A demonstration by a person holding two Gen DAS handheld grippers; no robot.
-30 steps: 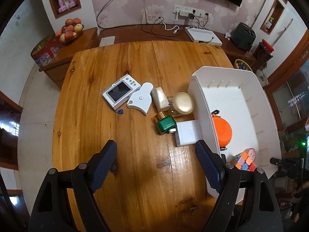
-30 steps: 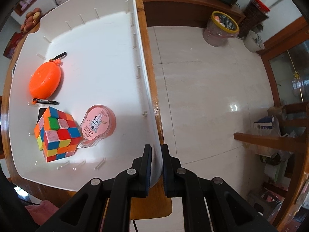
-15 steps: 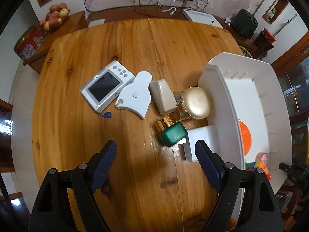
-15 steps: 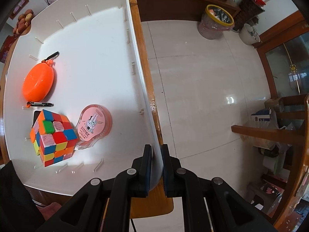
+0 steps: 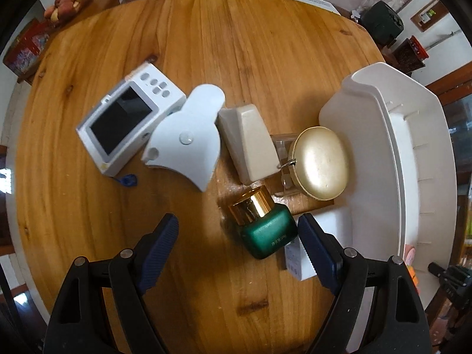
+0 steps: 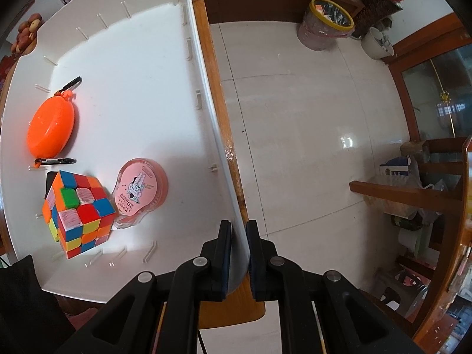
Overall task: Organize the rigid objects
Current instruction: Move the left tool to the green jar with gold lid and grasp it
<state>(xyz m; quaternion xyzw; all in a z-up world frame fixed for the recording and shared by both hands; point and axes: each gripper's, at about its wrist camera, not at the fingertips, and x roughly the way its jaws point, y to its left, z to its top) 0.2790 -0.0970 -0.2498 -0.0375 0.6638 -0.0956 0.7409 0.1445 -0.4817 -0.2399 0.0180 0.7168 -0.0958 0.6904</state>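
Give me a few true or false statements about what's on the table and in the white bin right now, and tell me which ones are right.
1. The left gripper is open above the table, with a green bottle lying between its fingers. True.
2. The right gripper is open and holds nothing. False: it is shut on the wall of the white bin.
3. The puzzle cube sits inside the bin. True.
4. The orange case lies on the wooden table. False: it lies in the bin.
5. The gold-lidded jar is inside the bin. False: it is on the table beside the bin.
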